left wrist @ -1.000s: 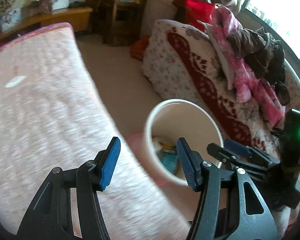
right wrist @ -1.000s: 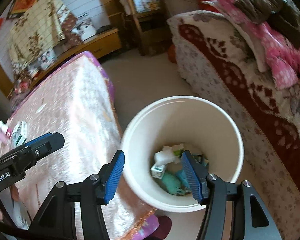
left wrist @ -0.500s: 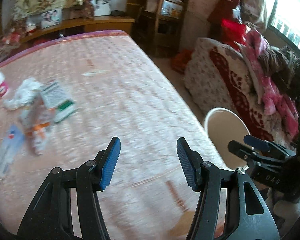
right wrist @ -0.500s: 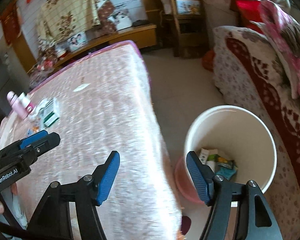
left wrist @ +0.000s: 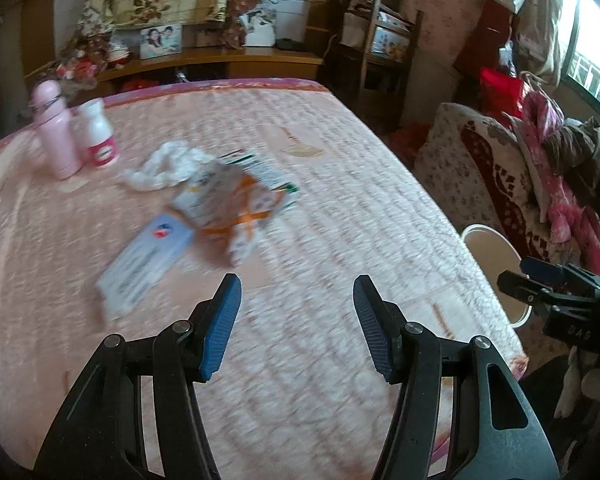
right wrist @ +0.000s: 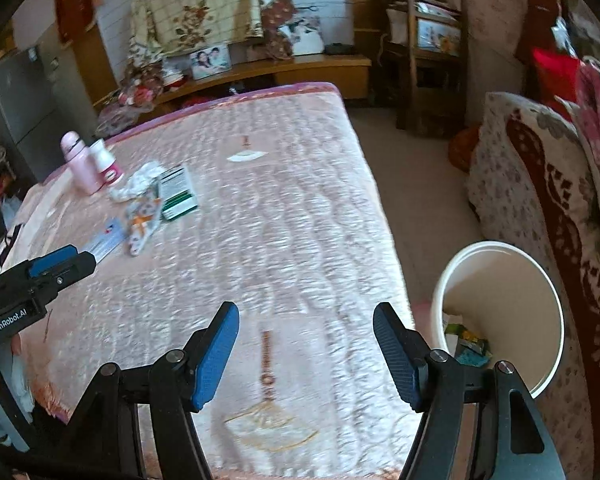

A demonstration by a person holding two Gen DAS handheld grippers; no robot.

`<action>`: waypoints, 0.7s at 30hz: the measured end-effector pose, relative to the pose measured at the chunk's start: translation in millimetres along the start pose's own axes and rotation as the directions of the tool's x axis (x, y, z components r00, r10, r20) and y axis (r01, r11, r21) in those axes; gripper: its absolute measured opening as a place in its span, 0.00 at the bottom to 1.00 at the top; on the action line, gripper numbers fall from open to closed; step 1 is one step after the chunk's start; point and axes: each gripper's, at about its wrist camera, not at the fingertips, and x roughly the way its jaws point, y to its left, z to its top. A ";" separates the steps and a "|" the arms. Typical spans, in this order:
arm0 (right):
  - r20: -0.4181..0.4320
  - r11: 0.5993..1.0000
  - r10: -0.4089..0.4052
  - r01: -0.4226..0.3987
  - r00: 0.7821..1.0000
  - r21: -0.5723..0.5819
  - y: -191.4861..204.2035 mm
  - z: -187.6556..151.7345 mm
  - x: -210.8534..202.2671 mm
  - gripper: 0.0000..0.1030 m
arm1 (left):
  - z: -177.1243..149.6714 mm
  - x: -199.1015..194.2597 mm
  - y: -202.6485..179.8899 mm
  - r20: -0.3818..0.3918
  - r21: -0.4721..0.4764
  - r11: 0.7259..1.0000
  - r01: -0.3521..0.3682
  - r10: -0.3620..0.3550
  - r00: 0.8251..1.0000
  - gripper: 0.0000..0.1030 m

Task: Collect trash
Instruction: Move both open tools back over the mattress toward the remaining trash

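On top of the pink quilted bed cover (left wrist: 340,208) sits the trash I need to pick up: a crumpled white tissue (left wrist: 168,168), a flat white and green box (right wrist: 177,192), a crinkly wrapper with orange marks (left wrist: 236,208) and a flat white and blue packet (left wrist: 148,260). They lie close in one little heap, some touching or on top of each other. The round white bin (right wrist: 500,312) stands on the floor just beside the bed, with some trash already in it.

My left gripper (left wrist: 296,328) has its blue fingers apart with nothing between them. My right gripper (right wrist: 306,352) is apart and empty too.

I think a few things could go wrong. The pile is a jumble, so if I close on it carelessly I may grab two things and drop one on the way to the bin. The flat packet lies tight against the soft cover, so my fingers might pinch the cover and not the packet. The tissue is soft and may slip out. A tall pink bottle (left wrist: 56,132) and a small white jar with a pink label (left wrist: 98,136) stand near the pile, and I could knock them over if I reach too far. They do not look like trash to me. The picture is blurry, so my aim may be off.
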 end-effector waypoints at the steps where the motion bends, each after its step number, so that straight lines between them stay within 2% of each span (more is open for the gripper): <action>1: 0.000 1.000 0.004 -0.004 1.000 -0.006 5.3 -0.6 -0.6 0.66 | -1.7 -3.4 5.4 0.002 -0.002 1.000 -0.005 0.005 1.000 0.55; 13: -0.036 0.993 0.065 -0.068 0.997 -0.099 74.6 1.6 21.1 0.66 | -14.8 -23.1 78.6 -0.010 -0.089 0.994 -0.063 0.062 0.998 0.55; 21: -0.077 0.982 0.130 -0.139 0.989 -0.124 114.6 17.4 59.6 0.67 | -10.2 6.2 110.5 -0.075 -0.075 0.993 -0.090 0.085 0.994 0.55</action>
